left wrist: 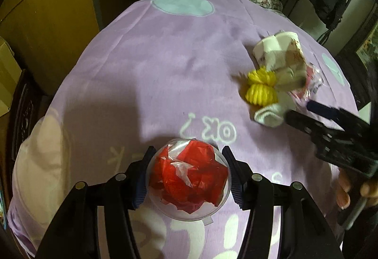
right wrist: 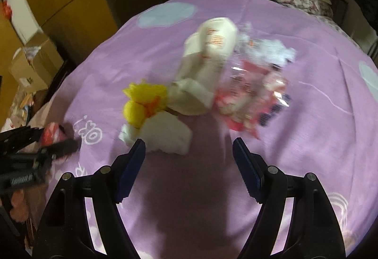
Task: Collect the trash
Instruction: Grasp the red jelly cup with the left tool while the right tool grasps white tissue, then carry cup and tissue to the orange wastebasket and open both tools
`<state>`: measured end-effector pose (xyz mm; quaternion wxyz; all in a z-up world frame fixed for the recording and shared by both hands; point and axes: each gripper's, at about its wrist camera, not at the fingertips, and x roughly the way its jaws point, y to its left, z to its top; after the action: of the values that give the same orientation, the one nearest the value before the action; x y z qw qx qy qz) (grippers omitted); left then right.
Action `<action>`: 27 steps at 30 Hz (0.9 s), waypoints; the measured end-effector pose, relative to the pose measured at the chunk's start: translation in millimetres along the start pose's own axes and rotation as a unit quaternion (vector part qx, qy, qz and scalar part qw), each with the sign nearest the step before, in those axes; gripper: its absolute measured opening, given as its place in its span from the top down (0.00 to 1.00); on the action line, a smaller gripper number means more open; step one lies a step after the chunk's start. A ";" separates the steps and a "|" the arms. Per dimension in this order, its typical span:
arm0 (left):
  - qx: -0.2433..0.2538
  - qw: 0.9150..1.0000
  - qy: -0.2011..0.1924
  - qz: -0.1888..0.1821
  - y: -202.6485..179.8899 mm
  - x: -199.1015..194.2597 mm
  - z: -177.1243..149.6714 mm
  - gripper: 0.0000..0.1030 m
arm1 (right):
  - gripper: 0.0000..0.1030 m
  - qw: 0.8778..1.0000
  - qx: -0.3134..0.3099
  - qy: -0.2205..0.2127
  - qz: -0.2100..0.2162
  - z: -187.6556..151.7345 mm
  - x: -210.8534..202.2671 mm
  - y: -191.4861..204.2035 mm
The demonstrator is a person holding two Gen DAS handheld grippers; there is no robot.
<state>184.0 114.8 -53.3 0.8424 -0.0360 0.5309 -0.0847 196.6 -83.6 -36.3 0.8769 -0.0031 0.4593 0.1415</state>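
Trash is spread over a table covered in a lilac cloth (left wrist: 146,65) printed with pale blue discs and white lettering. Held by the left gripper (left wrist: 187,176) is a clear plastic cup (left wrist: 187,179), seen from above, stuffed with crumpled red plastic (left wrist: 191,173); the two blue pads press on the cup's rim from either side, about half open, so the cup sits squarely between the jaws. It looks to serve as the collecting vessel, kept upright with its mouth facing up so more scraps can be dropped in. The right gripper (right wrist: 189,165) hangs over the cloth with its jaws wide apart and nothing between them, tilted down toward the remaining heap. That heap lies just beyond its fingertips: a wad of white tissue (right wrist: 165,133) nearest, close to the left-hand pad, a yellow tassel-like bundle (right wrist: 143,103) touching it, a crushed white paper cup (right wrist: 205,62) behind, and a clear wrapper with pink print (right wrist: 250,98) to the right, all bunched together. The pile is blurred, so finer detail cannot be made out. A guess: the tissue is the easiest next pick, being closest to the open jaws.
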 end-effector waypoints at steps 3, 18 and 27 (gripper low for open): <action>0.003 1.000 0.000 -0.004 0.5 -1.6 -3.8 0.45 | 0.28 1.000 -0.015 0.001 -0.002 4.0 8.1 12.1; -0.015 1.000 0.011 -0.012 5.4 -18.6 -28.6 0.45 | 0.81 0.999 -0.036 -0.011 0.037 -32.6 -43.4 22.3; -0.019 1.000 0.005 -0.015 7.2 -58.8 -71.7 0.45 | 0.82 0.997 -0.020 -0.010 0.068 -74.5 -85.3 37.1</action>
<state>95.4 134.6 -33.3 0.8375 -0.0600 0.5360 -0.0875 81.5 -79.1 -6.0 0.8694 0.0116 0.4471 0.2098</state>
